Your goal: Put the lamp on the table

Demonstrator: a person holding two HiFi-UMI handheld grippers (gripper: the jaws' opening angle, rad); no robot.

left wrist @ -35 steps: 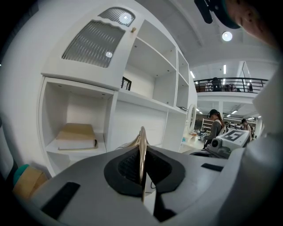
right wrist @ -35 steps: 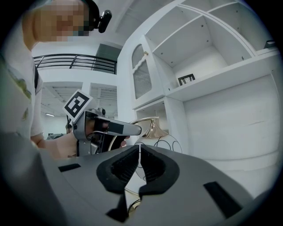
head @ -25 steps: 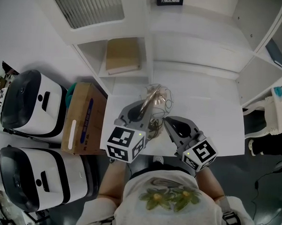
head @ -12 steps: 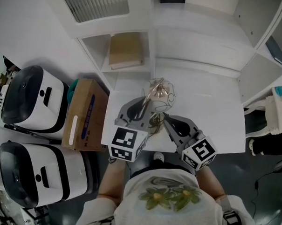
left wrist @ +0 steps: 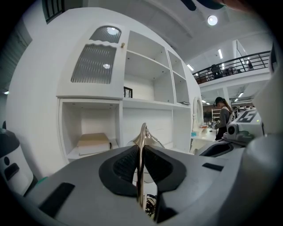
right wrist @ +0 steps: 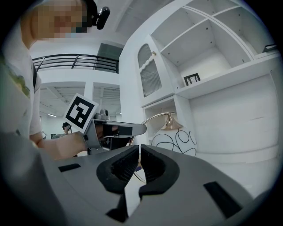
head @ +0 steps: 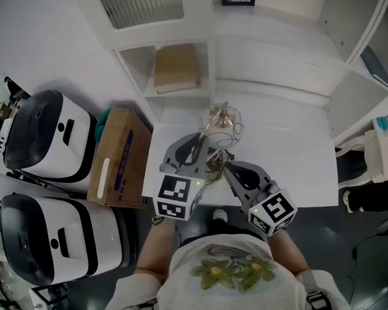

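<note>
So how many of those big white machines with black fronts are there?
2. The upper machine stands left of the cardboard box; the lower machine is just below it in the head view. Others may be out of frame.

The white counter (head: 290, 162) is standing against the shelf unit (head: 135, 68), bearing a tangle of dark cord (head: 214, 170) near its front edge. A flat tan box (head: 176, 68) is lying in the low shelf compartment beyond its left corner
</note>
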